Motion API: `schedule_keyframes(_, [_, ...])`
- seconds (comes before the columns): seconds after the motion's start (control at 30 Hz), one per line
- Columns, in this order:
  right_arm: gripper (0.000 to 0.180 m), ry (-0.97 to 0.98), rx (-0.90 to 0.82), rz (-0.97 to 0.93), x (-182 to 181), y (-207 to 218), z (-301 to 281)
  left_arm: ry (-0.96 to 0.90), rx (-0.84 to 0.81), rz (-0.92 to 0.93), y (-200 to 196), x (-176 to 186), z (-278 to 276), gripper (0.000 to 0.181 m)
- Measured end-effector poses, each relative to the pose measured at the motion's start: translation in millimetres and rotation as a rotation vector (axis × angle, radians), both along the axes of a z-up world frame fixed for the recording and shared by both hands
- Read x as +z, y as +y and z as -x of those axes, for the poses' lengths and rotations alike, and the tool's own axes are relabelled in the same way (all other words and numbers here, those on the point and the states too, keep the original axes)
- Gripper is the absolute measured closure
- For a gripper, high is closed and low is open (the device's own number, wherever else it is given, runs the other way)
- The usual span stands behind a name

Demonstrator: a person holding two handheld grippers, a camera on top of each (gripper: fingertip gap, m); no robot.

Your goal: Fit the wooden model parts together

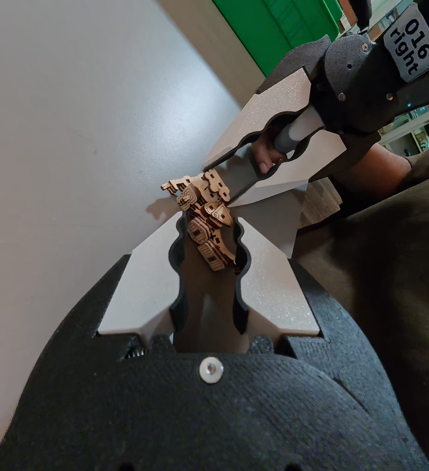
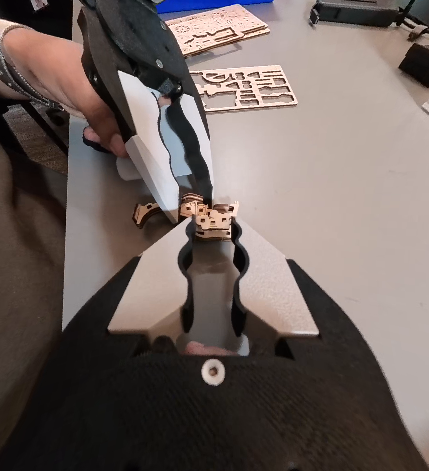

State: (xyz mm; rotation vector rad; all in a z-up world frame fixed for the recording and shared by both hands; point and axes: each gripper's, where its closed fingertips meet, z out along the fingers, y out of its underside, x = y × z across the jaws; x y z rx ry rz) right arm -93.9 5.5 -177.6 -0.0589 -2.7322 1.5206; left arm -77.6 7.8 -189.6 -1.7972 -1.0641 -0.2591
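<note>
Grey tabletop (image 2: 335, 178) carries everything. Nearest you, your right gripper (image 2: 212, 224) pinches the blocky end of the wooden model (image 2: 213, 220), jaws clamped on it. Just beyond at 11 o'clock, your left gripper (image 2: 193, 204) is closed on the model's middle, so both ends stay braced for pressing parts home. Farther off at 12 o'clock lie the emptied part sheet (image 2: 244, 88) and a stack of sheets (image 2: 216, 31), well apart, within reach.

Pale tan wooden model (image 1: 203, 216) with dark laser-burnt line patterns — grey table (image 2: 310, 178), black-and-white gripper fingers (image 2: 259, 267), tan cut-out sheets (image 2: 244, 88), green panel (image 1: 272, 28) behind.
</note>
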Motion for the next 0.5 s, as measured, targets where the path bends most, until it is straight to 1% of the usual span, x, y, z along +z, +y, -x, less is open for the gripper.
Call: schedule_keyframes(0.5, [0.154, 0.028, 0.006, -0.004, -0.5, -0.3, -1.7, -0.010, -0.019, -0.011, -0.3, 0.4, -1.9, 0.147])
